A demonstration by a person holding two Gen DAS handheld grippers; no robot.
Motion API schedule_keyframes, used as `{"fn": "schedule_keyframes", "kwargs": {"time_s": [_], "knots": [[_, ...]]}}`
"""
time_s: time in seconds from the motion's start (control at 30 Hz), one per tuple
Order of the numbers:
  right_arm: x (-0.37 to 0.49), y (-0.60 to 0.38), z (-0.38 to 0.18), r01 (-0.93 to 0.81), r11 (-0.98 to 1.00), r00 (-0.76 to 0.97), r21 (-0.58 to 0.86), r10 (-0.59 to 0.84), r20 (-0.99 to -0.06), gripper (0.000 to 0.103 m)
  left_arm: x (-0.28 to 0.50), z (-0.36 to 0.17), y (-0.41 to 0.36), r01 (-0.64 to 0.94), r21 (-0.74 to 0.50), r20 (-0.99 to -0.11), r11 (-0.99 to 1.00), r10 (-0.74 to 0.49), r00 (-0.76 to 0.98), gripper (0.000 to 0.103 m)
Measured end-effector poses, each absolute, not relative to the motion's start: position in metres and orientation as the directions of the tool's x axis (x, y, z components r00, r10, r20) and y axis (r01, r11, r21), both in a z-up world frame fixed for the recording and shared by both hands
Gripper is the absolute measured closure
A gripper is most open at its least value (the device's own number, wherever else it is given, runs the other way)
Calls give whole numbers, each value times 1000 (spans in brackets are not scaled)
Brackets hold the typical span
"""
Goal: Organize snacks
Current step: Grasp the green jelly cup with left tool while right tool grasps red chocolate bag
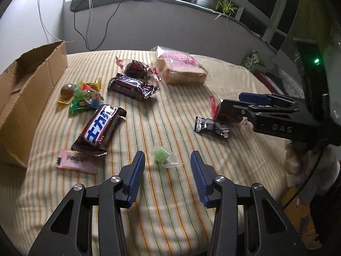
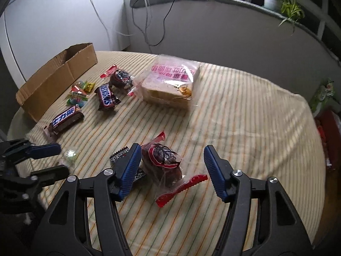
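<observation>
A round table under a yellow striped cloth (image 2: 245, 111) stands before a grey sill with trailing cables and a potted plant (image 2: 283, 2). An open cardboard box (image 1: 27, 98) sits at the far left edge, and the snacks lie loose beside it: two chocolate bars, a heap of bright candies (image 1: 85, 96) and a bagged loaf of bread (image 1: 181, 68).

The left gripper (image 1: 167, 166) hovers with its jaws apart around a small green candy (image 1: 161, 156), pads not touching it. The right gripper (image 2: 172, 162) straddles a clear-wrapped dark cake (image 2: 164, 162), also with a gap on both sides.

To grip well, each probably needs to sink until the pads flank the body of its snack, not the loose wrapper ends, then close gently.

The green candy is blurred, so its wrapper shape is unclear. A small black packet (image 2: 119, 154) lies partly hidden behind the right gripper's left finger, and the box's inside cannot be seen.
</observation>
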State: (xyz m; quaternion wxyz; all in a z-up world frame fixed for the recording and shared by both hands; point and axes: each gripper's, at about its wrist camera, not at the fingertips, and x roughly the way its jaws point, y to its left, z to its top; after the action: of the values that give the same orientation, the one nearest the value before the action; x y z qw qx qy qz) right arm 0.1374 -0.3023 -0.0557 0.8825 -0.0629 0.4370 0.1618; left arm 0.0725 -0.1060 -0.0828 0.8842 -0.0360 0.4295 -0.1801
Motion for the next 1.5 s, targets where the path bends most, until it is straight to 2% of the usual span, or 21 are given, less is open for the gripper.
{"fn": "schedule_keyframes", "kwargs": {"time_s": [0.13, 0.33, 0.37, 0.43, 0.5, 0.53, 0.57, 0.7, 0.83, 0.93, 1.0, 1.1, 1.13, 1.37, 1.5], "knots": [[138, -299, -59, -391, 919, 534, 38, 260, -804, 39, 79, -90, -108, 281, -195, -756, 940, -327, 568, 71], [142, -296, -68, -440, 897, 479, 48, 280, -832, 40, 81, -91, -105, 289, -183, -748, 940, -324, 579, 78], [142, -296, -69, -440, 896, 473, 54, 282, -835, 43, 81, -91, -105, 290, -184, -747, 939, -325, 579, 79], [145, -298, -72, -438, 896, 450, 73, 288, -845, 57, 81, -91, -103, 290, -192, -745, 938, -332, 579, 80], [146, -299, -74, -438, 894, 434, 95, 303, -849, 61, 81, -91, -103, 291, -193, -744, 937, -333, 579, 82], [146, -299, -75, -437, 894, 430, 99, 304, -850, 61, 82, -91, -103, 292, -192, -744, 937, -332, 579, 89], [145, -300, -75, -439, 893, 428, 98, 304, -851, 61, 82, -92, -102, 291, -191, -745, 938, -331, 579, 91], [144, -299, -74, -433, 896, 432, 101, 304, -849, 65, 82, -92, -101, 294, -201, -741, 935, -341, 578, 93], [143, -298, -73, -430, 898, 437, 91, 296, -849, 65, 81, -90, -101, 290, -202, -736, 935, -341, 586, 93], [142, -298, -73, -429, 899, 439, 88, 292, -850, 65, 84, -86, -101, 285, -199, -729, 938, -336, 597, 86], [141, -300, -72, -423, 902, 441, 88, 289, -850, 65, 90, -86, -102, 277, -192, -734, 941, -325, 597, 85], [141, -301, -71, -421, 903, 443, 85, 286, -850, 65, 102, -87, -100, 254, -196, -736, 947, -313, 600, 69], [140, -301, -71, -420, 904, 443, 85, 286, -849, 65, 105, -88, -101, 254, -192, -738, 948, -310, 600, 67], [141, -305, -72, -415, 906, 448, 80, 281, -849, 65, 119, -91, -105, 273, -176, -742, 946, -309, 595, 67], [141, -304, -72, -418, 905, 449, 74, 276, -850, 65, 116, -92, -107, 283, -163, -741, 945, -307, 598, 80]]}}
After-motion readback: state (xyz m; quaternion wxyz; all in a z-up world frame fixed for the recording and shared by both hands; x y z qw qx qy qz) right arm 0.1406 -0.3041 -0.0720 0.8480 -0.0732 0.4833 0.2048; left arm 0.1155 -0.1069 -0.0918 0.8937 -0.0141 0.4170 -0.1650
